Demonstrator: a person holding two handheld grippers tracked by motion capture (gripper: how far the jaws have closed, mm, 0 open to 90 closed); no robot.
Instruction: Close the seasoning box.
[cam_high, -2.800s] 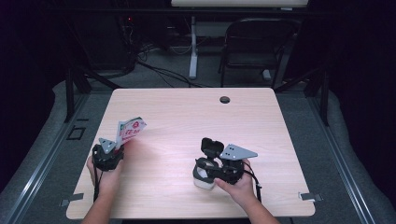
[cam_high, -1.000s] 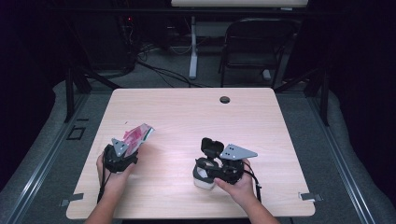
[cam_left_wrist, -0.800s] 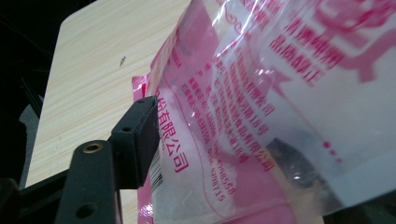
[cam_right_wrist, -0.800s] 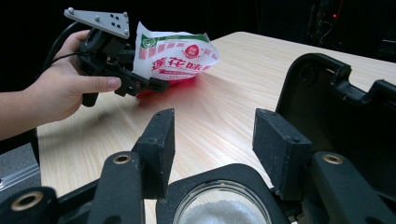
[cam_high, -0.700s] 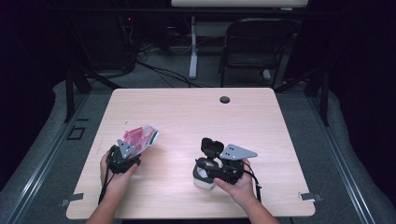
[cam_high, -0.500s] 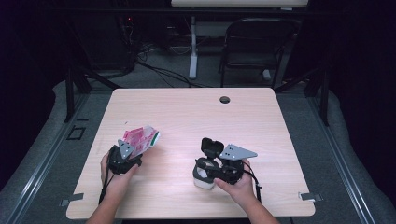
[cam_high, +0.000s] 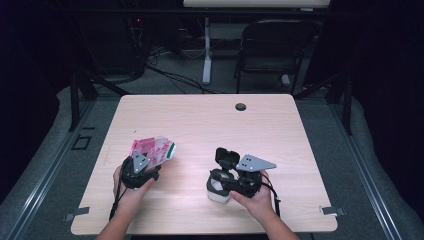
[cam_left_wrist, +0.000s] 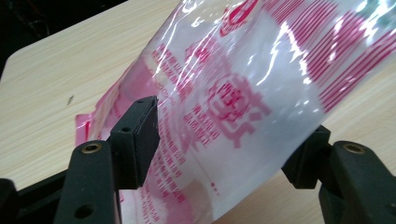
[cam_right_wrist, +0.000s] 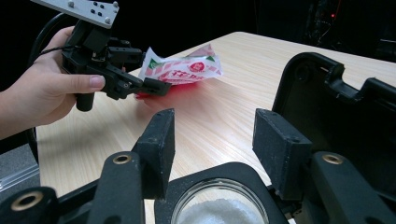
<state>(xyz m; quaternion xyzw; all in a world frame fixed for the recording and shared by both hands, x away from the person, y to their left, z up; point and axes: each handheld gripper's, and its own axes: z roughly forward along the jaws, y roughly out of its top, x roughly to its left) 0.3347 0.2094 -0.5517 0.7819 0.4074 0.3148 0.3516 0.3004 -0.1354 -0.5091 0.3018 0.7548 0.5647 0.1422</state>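
A pink, red and white plastic bag (cam_high: 152, 149) is pinched in my left gripper (cam_high: 149, 164) just above the front left of the wooden table (cam_high: 210, 120). In the left gripper view the bag (cam_left_wrist: 243, 93) fills the gap of this gripper (cam_left_wrist: 231, 123), with both pads against the film. My right gripper (cam_high: 218, 182) stands at the front middle, shut around the black collar of a small jar (cam_high: 218, 194) of white grains. The jar's black lid (cam_high: 227, 156) is flipped up. In the right gripper view the jar (cam_right_wrist: 219, 210) sits low in my right gripper (cam_right_wrist: 214, 119), the lid (cam_right_wrist: 327, 107) at right, the bag (cam_right_wrist: 182, 70) and left gripper (cam_right_wrist: 144, 70) beyond.
A round black cable hole (cam_high: 240, 106) lies near the table's far edge. A dark folding chair (cam_high: 277, 50) and a white stand leg (cam_high: 206, 55) are on the floor behind the table. Bare wood separates the two grippers.
My left gripper has carried the bag to the right, toward the jar, and the bag now leans lower and flatter. The right gripper and jar have stayed put.
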